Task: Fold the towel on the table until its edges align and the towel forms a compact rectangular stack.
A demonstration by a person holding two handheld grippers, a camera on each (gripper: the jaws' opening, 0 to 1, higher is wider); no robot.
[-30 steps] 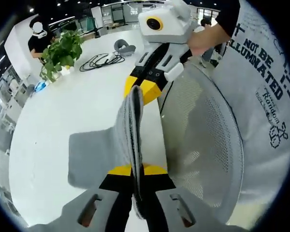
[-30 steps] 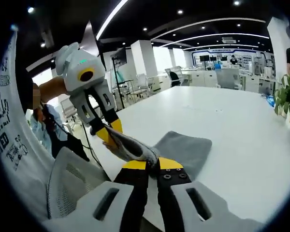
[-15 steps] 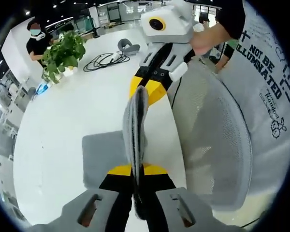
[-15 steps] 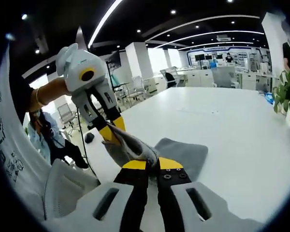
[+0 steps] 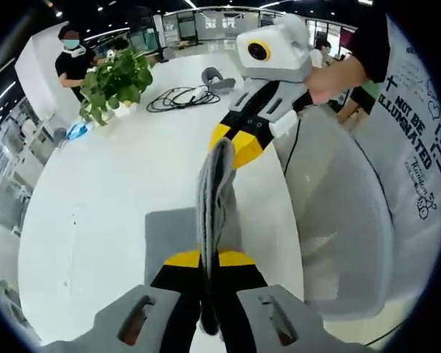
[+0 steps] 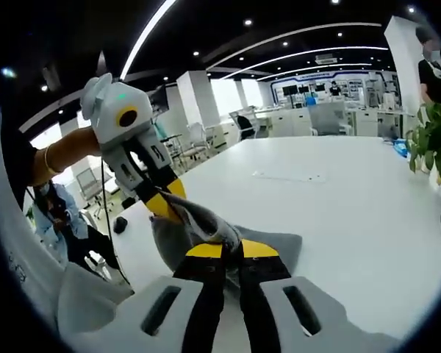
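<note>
Item: grey towel (image 5: 214, 193), one edge raised off the white table (image 5: 95, 220), the rest lying flat.

Left gripper (image 5: 209, 257) and right gripper (image 6: 231, 250): both clamped on that edge.

Risk, we judge: uneven carry skews the fold.

Left gripper view adds a potted plant (image 5: 116, 79) and cable (image 5: 178, 95); the right gripper view adds office desks.

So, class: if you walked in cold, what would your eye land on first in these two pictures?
First, the grey towel, lifted off the white table and stretched in a taut ridge between the two yellow-tipped grippers, the left gripper at one end and the right gripper at the other. Next, the potted plant and coiled black cable at the table's far end.
</note>
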